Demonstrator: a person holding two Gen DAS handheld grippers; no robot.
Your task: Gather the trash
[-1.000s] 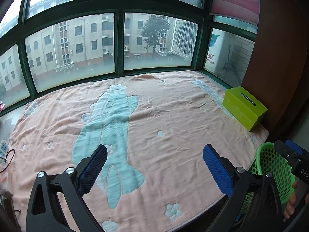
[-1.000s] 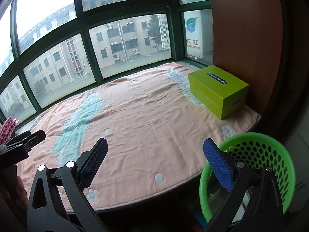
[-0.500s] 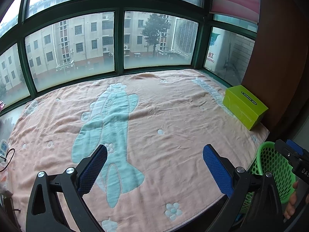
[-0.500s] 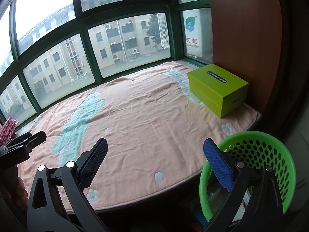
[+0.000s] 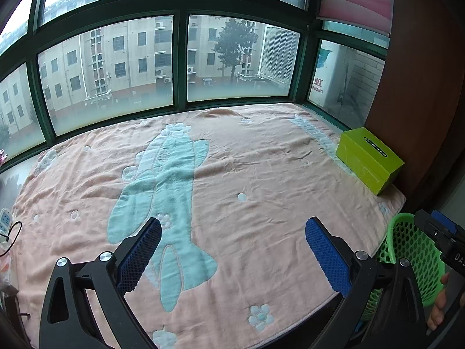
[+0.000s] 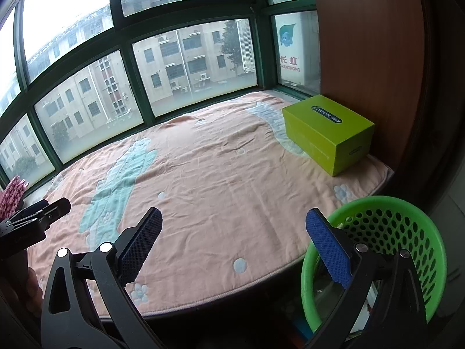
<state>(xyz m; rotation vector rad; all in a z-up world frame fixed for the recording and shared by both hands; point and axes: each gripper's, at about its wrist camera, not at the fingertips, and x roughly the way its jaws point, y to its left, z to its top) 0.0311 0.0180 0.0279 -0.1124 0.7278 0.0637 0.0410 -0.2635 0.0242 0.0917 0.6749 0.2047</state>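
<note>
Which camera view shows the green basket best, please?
The right wrist view: the basket shows its whole rim and perforated inside, below the blanket's edge. The left wrist view catches only part of it, behind the tongs and the other gripper.

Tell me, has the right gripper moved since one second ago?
Yes, slightly. In its own view the green box and green basket sit a little lower and further left, so the right gripper tilted slightly up and rightward.
</note>
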